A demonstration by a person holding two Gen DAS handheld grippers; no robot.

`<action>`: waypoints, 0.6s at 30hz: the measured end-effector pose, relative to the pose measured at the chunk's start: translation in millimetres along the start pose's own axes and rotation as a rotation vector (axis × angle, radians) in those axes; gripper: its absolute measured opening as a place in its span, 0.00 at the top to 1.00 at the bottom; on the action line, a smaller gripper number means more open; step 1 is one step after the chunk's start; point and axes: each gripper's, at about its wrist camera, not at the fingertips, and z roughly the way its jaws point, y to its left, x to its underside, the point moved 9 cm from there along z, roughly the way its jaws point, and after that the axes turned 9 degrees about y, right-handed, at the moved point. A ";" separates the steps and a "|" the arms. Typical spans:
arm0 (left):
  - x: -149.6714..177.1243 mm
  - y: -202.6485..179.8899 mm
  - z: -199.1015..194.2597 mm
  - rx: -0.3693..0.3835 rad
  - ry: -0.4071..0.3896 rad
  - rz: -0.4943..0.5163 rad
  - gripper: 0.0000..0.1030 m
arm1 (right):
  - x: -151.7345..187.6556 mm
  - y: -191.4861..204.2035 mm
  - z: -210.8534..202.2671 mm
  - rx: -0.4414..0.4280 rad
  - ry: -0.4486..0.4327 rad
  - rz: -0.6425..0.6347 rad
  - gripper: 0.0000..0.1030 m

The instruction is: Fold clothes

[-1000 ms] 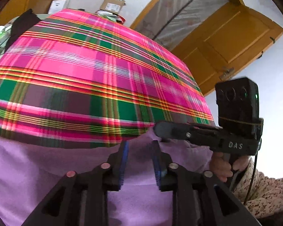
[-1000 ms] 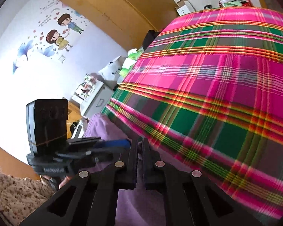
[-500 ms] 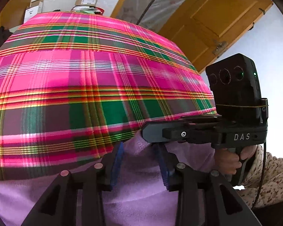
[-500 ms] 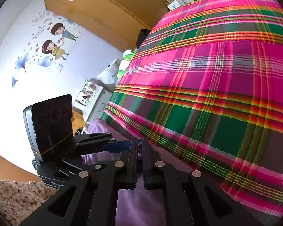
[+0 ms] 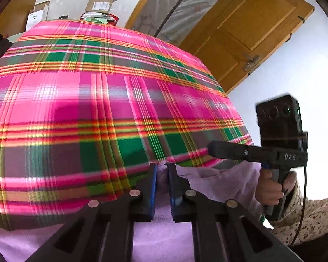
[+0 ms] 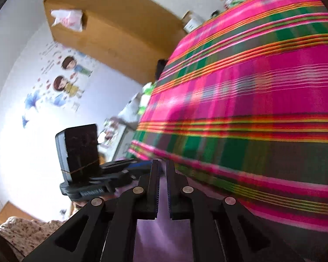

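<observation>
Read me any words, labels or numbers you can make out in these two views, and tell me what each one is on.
"DAS" in pale letters on the black body of the right gripper, seen from the left wrist camera.
White lettering on the base of the left gripper: too blurred to read.
Printed label on the cardboard box behind the plaid cloth: too small to read.
Writing around the cartoon wall sticker: too small and blurred to read.

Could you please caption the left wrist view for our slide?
Left gripper pinches lilac garment over plaid bedspread; right gripper alongside.
</observation>
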 end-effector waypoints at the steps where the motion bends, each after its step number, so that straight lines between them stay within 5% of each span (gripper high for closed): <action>1: -2.9 2.9 1.5 0.010 0.005 -0.016 0.90 | 1.0 -4.3 -7.2 0.025 -0.019 0.002 0.92; 14: -15.6 32.2 33.2 0.019 0.092 -0.150 0.91 | 40.8 -33.9 -25.2 0.381 0.017 -0.149 0.82; 18: -15.5 33.8 34.7 0.026 0.098 -0.158 0.90 | 44.9 -32.2 -18.2 0.405 0.032 -0.192 0.75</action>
